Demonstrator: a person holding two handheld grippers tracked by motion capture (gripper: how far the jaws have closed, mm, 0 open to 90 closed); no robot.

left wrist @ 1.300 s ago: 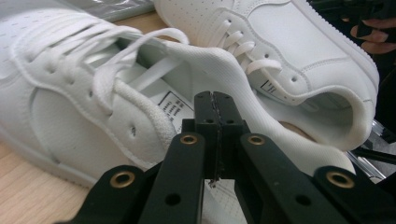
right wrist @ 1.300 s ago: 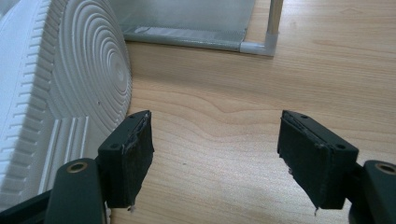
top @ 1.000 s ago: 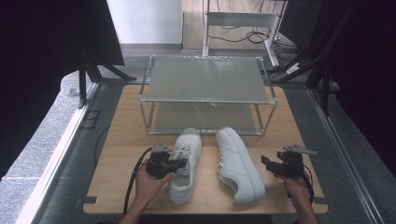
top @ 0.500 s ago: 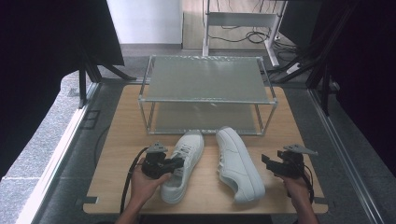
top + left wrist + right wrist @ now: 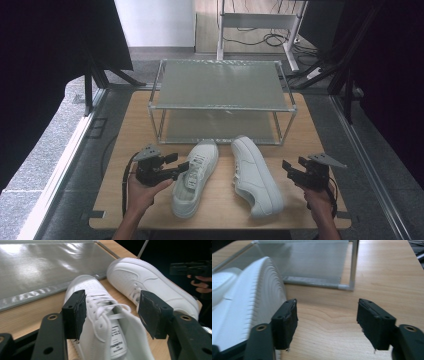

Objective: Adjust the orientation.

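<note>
While both shoes lie side by side on the table [image 5: 125, 130] just before the rack [image 5: 220, 90], the left gripper [image 5: 184, 167] has its jaws spread around the left shoe [image 5: 195, 175] at the tongue, pads not clearly pressing. Right gripper [image 5: 287, 166] sits beside the right shoe [image 5: 255, 172], jaws spread, holding nothing.

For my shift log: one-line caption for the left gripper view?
Left gripper, jaws open, straddles the laced tongue of the left white sneaker beside its mate.
</note>
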